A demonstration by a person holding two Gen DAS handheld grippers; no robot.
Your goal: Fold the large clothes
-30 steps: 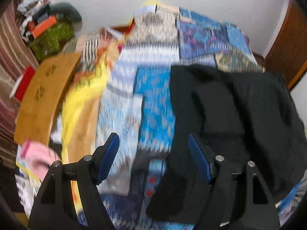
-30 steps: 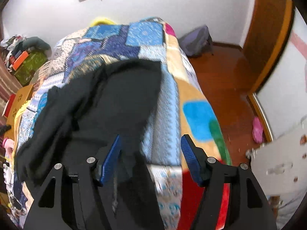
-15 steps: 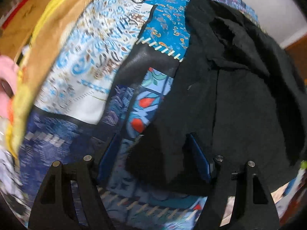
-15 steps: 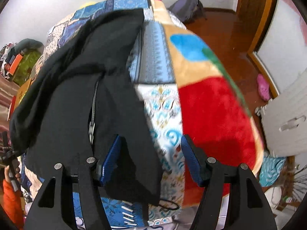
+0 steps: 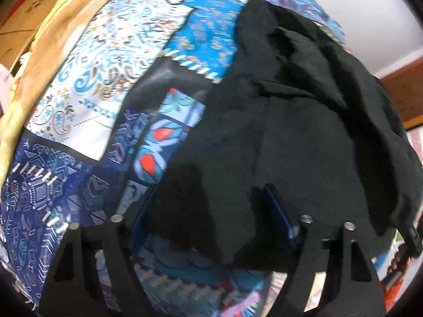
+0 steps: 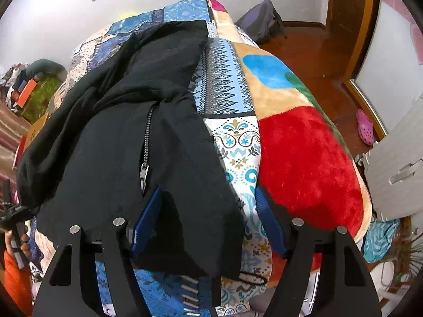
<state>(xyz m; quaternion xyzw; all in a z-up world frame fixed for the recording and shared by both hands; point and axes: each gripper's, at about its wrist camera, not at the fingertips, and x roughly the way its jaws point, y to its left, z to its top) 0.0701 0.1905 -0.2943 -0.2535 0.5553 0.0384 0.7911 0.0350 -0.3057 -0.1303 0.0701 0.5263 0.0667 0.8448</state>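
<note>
Patchwork bedding in blues, whites and reds fills both views: a quilt [image 5: 87, 84] spread over a bed, with a plush red, tan and blue blanket [image 6: 304, 158] along its edge at 3 o'clock in the right wrist view, and wooden floor [image 6: 312, 50] beyond at 1 o'clock. On the quilt lies a crumpled black zip-up garment [image 6: 111, 142], its zipper pull [image 6: 144, 174] just ahead of the right gripper [image 6: 207, 222]. That gripper's blue-padded fingers stand apart, straddling the garment's near hem, with cloth draped between them and over the left pad. From the left wrist camera the same garment [image 5: 304, 132] sprawls from 12 toward 5 o'clock; the left gripper [image 5: 206, 219] has its fingers spread too, a corner of the black hem lying between them, not pinched. A pink shoe [image 6: 366, 128] sits on the floor at 3 o'clock.
</note>
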